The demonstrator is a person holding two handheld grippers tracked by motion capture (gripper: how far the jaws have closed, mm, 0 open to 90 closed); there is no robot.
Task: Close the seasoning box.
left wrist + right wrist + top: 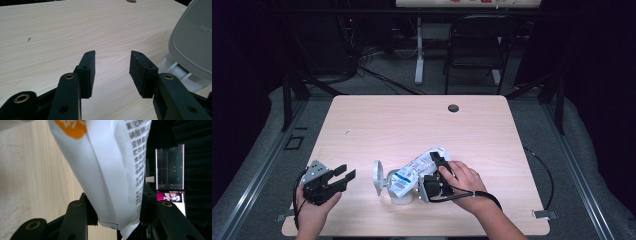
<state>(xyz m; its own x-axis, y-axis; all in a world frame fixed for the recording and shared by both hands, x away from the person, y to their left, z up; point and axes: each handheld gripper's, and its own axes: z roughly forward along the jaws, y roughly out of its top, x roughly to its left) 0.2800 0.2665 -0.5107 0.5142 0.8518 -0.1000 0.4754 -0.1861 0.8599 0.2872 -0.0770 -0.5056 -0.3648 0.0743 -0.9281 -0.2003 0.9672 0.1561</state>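
A white bag with blue print lies tilted, its lower end over a white container near the table's front edge. The container's round lid stands flipped up on its left side. My right gripper is shut on the bag's upper end. In the right gripper view the bag, with black text and an orange patch, is pinched between the jaws of the right gripper. My left gripper rests open at the front left, a little left of the lid. Its jaws hold nothing, and the grey lid shows to their right.
The light wooden table has a dark round hole near its far edge. A black chair and a desk leg stand beyond it. A lit screen glows off the table in the right gripper view.
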